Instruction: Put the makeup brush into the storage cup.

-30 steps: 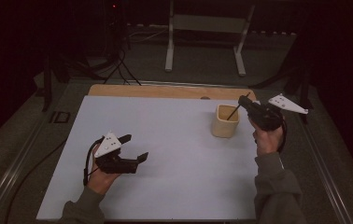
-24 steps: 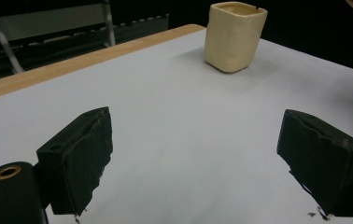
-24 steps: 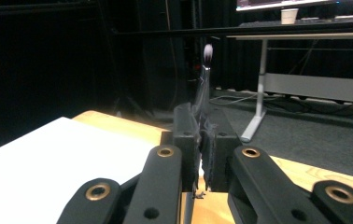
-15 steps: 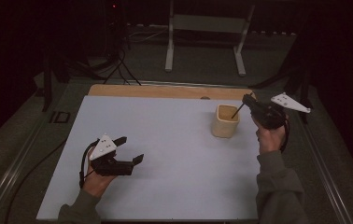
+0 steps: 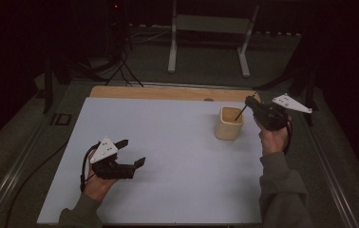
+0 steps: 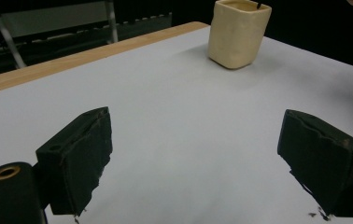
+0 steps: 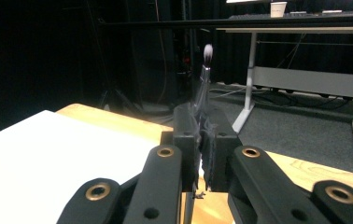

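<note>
One desk (image 5: 168, 156) carries the work: a wide white sheet over a pale wooden top whose far edge shows as a strip. On it stands one cream, squarish soft-walled cup (image 5: 229, 123), upright, toward the far right of the white surface. There are two claws, each held in a hand, and one thin brush (image 5: 240, 112) with a dark handle.

The left claw (image 5: 131, 153) hovers low over the near left part of the desk, well apart from the cup, its jaws spread wide with nothing between them. The right claw (image 5: 250, 100) is held up just beside the cup on its right, jaws pressed together on the brush handle.

In the high view the brush is a thin dark line slanting from the right claw down into the cup's mouth; its bristles cannot be made out there. The right gripper view (image 7: 204, 140) shows the other end instead: the handle rising from the closed jaws to a small pale tuft of bristles (image 7: 208, 52) at the top. The left gripper view looks between its open jaws (image 6: 202, 163) across bare white desk to the cup (image 6: 237, 35), with a dark tip of the brush (image 6: 259, 5) just showing at its rim.
</note>
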`<state>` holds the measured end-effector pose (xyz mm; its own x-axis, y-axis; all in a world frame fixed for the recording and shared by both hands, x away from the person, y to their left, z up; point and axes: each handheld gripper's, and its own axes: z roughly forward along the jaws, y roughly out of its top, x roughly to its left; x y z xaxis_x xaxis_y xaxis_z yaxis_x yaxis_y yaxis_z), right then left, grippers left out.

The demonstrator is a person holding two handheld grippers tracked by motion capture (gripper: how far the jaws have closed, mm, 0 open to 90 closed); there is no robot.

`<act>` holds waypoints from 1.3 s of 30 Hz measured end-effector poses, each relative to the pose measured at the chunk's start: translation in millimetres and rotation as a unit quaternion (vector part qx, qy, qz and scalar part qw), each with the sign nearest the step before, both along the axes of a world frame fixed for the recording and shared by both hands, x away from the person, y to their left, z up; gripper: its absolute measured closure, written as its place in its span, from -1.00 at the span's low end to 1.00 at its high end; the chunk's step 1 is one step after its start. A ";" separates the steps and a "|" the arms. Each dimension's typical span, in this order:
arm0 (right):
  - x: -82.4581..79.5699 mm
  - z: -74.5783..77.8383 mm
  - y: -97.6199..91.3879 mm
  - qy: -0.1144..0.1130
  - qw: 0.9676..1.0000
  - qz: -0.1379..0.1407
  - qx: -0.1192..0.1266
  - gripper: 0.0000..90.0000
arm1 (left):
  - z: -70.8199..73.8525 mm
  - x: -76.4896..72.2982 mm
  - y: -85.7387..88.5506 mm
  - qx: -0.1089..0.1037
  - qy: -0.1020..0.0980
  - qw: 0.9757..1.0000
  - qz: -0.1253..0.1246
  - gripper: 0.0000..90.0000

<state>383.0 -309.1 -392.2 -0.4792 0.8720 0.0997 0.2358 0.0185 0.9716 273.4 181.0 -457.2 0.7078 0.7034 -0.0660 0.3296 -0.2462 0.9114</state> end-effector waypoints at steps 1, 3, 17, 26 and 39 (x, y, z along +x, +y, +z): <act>0.3 -0.5 0.2 0.000 1.000 0.000 0.001 0.89 | -0.1 0.0 -0.1 0.000 0.000 1.000 0.000 -0.74; 1.2 -1.5 0.5 0.001 1.000 -0.001 0.000 0.89 | -0.1 -0.1 -0.2 0.001 0.000 1.000 0.000 -0.74; 4.7 -12.9 3.5 0.015 1.000 -0.003 -0.003 0.89 | -0.5 -0.3 -0.5 0.001 0.001 1.000 -0.001 -0.74; 5.9 -18.6 5.1 0.023 1.000 -0.004 -0.005 0.89 | -0.6 -0.2 -0.1 0.001 0.000 1.000 0.000 -0.74; 8.7 -21.4 8.8 0.043 0.999 0.005 -0.003 -0.79 | -0.8 0.0 0.2 0.001 0.001 1.000 0.000 -0.74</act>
